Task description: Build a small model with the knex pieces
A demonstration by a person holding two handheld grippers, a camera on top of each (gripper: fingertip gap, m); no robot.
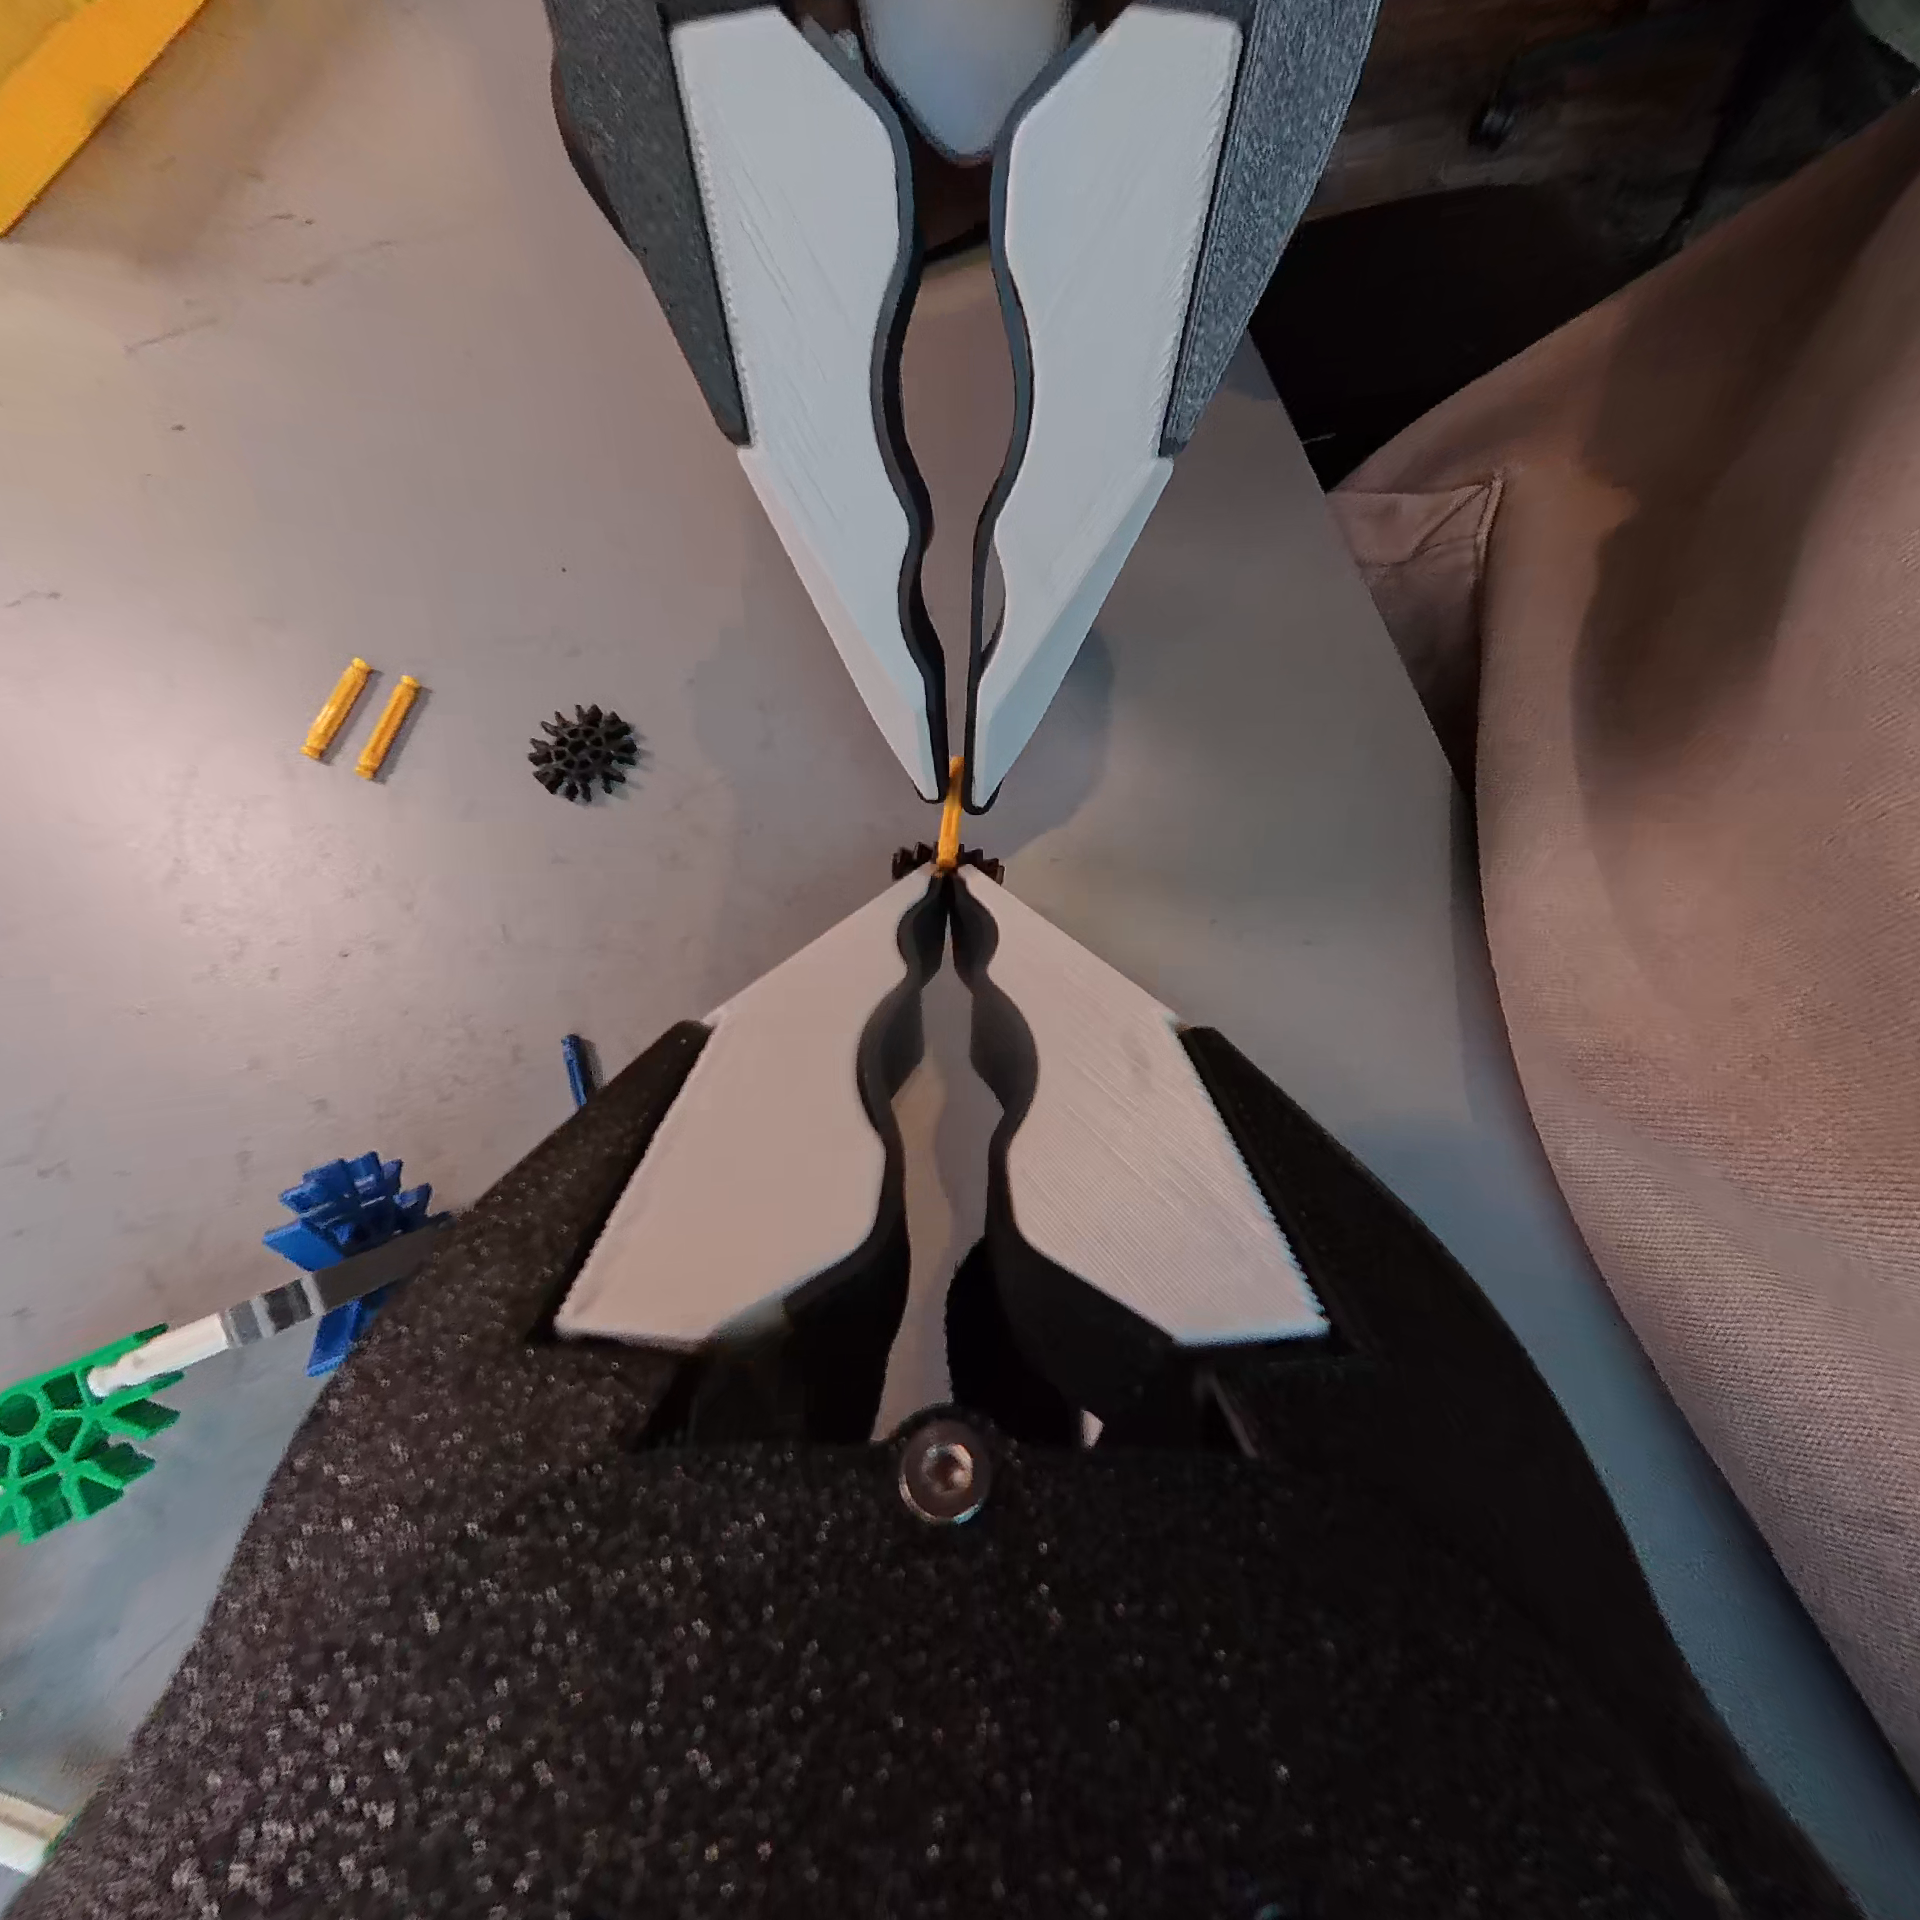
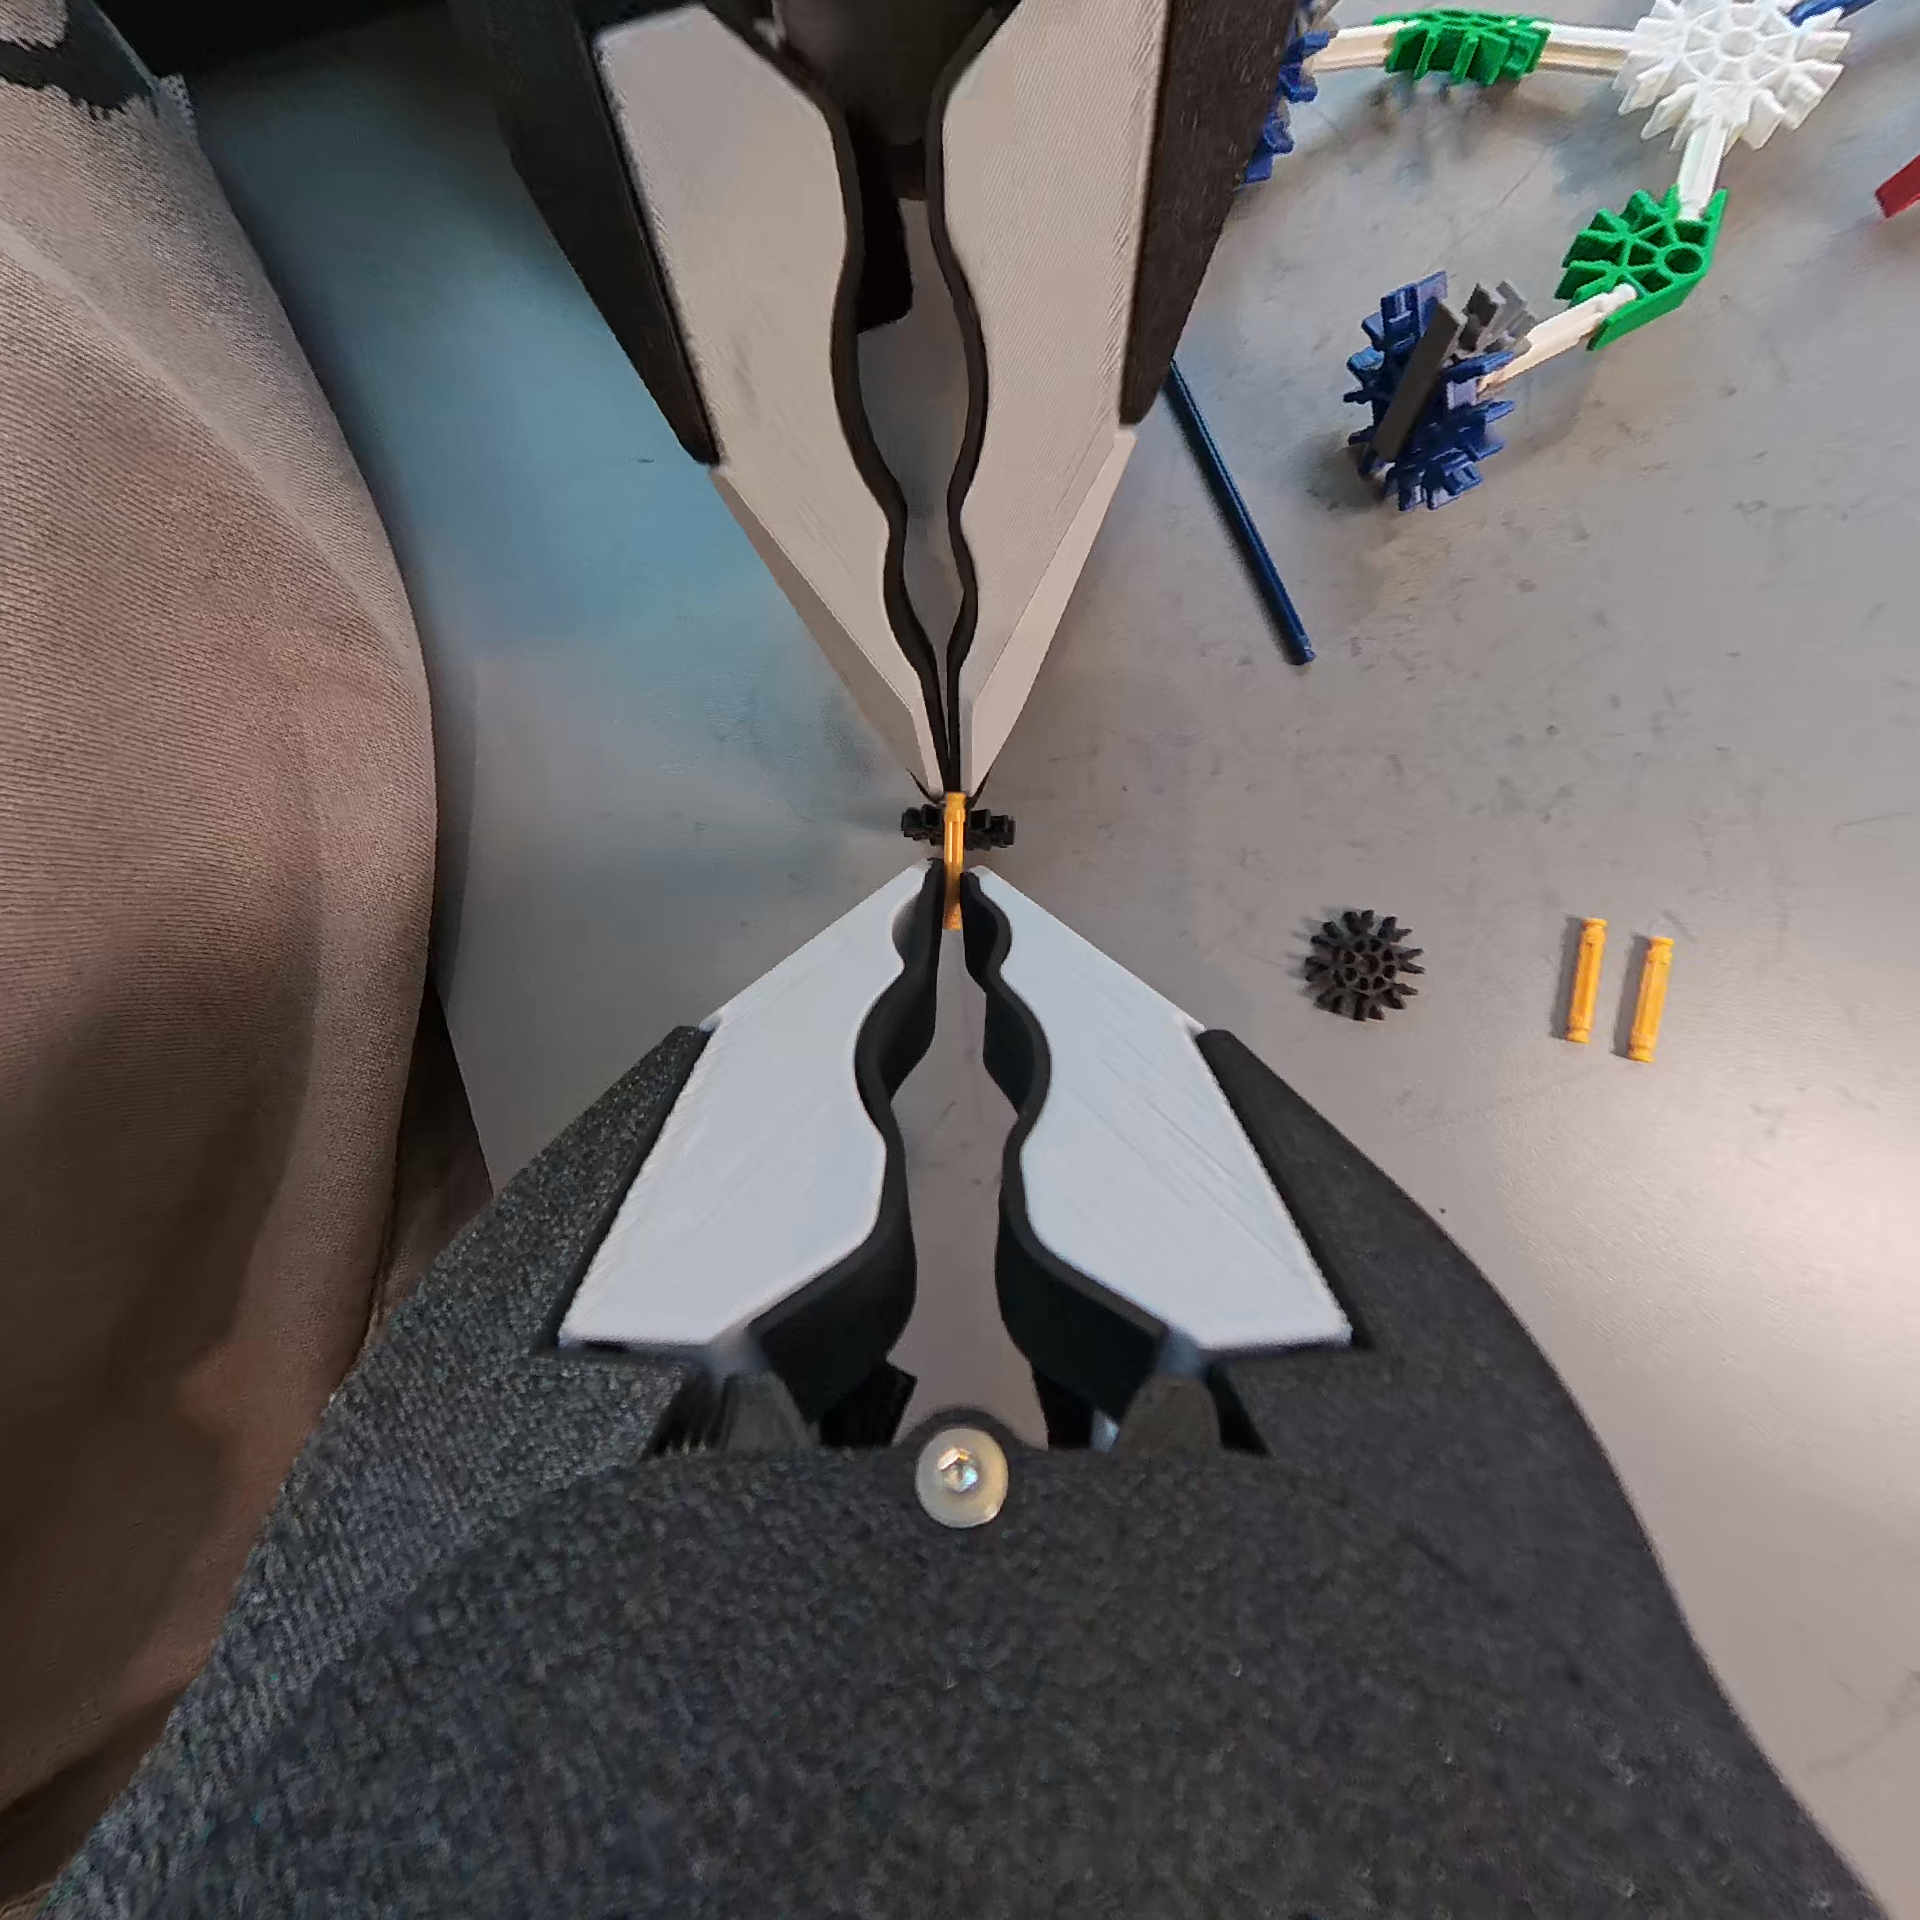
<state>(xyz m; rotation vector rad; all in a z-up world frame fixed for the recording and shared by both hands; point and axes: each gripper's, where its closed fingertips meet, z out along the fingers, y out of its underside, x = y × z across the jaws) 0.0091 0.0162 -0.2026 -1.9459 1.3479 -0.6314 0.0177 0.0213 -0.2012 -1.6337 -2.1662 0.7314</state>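
Observation:
The two grippers meet tip to tip above a grey table (image 1: 312, 416). My left gripper (image 1: 945, 883) is shut on a small black toothed connector (image 1: 914, 860). My right gripper (image 2: 951, 878) is shut on a short yellow rod (image 2: 952, 902). The rod's free end sits in the black connector (image 2: 920, 823), held by the left gripper (image 2: 954, 784) coming from the top of the right wrist view. In the left wrist view the right gripper (image 1: 951, 805) comes from the top with the rod (image 1: 948, 831) touching the connector.
Two loose yellow rods (image 2: 1616, 992) and a second black connector (image 2: 1361, 966) lie on the table. A built piece of blue, green and white connectors (image 2: 1423, 395) and a thin blue rod (image 2: 1236, 520) lie beyond. A person's beige clothing (image 1: 1662, 935) borders the table edge. Only a small space, under 4 cm, lies between the two pairs of fingers.

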